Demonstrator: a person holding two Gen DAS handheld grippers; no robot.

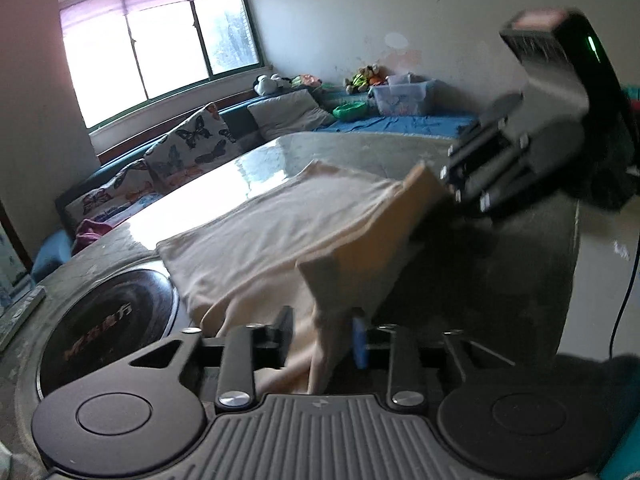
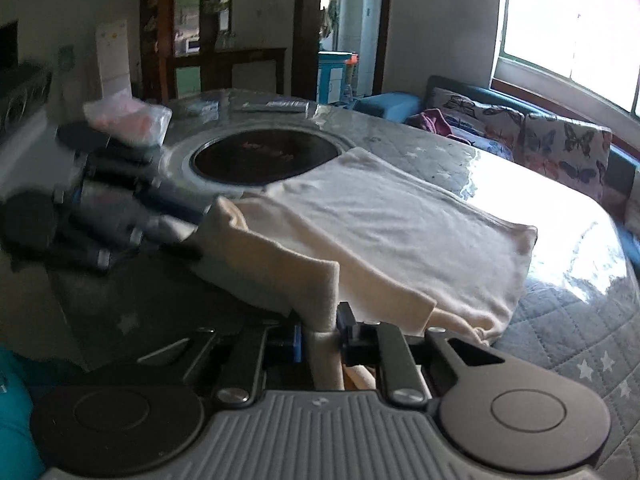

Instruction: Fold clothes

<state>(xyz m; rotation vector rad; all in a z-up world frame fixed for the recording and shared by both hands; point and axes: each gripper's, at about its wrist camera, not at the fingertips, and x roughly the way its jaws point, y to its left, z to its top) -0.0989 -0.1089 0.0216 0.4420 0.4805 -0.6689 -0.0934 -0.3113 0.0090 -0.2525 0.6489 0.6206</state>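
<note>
Grippers (both) clamped on garment

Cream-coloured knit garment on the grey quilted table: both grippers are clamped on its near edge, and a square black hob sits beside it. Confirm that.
One detail is wrong: the black hob is round, not square, as the right wrist view shows. The rest holds: the left gripper and right gripper each clamp the cream-coloured knit garment on the grey quilted table.

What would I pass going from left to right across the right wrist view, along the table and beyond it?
Left tongs → round black inset cooktop → cream folded cloth garment → glossy grey table edge → butterfly-print sofa cushions.
</note>
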